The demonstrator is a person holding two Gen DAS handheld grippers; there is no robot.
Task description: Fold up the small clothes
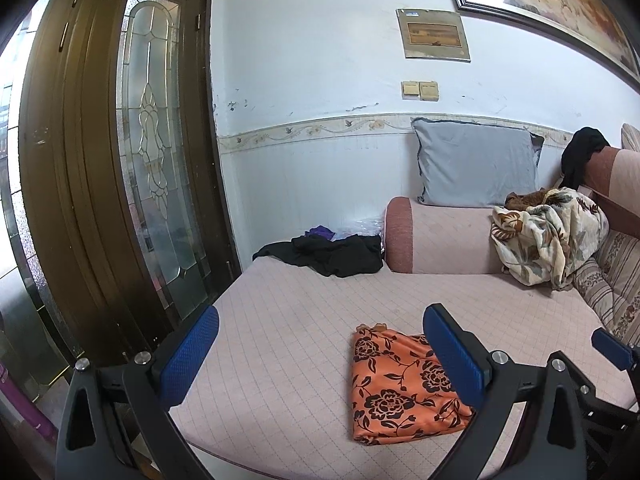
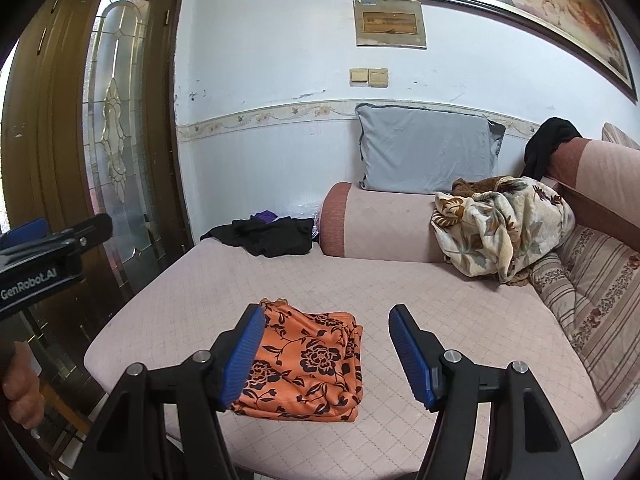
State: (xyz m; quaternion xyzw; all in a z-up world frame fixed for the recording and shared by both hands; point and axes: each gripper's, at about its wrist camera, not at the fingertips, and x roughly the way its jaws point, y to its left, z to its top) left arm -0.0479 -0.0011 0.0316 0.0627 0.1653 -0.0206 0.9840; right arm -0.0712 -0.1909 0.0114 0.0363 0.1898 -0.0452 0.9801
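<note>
Two grippers are seen, both spread wide with nothing held. Left gripper: black plastic arms, silver pivot screws, blue knurled rubber pads. Right gripper: same build, ribbed blue pads. "GenRobot.AI" is printed in white on the left gripper's side, as read in the right wrist view.

Folded orange garment with black rose print, smooth thin fabric, roughly rectangular, is laid flat just ahead of the right gripper, partly behind its left pad; it is not touched.

Support surface is a pink quilted sofa seat with grid stitching. Farther ahead, a crumpled black garment is seen at the seat's far edge, beside a cylindrical pink bolster. Grey square pillow is propped above it against the white wall. Floral cream blanket is bunched ahead-right. Brown door with leaded glass stands to the left. Framed painting is hung upper right.
</note>
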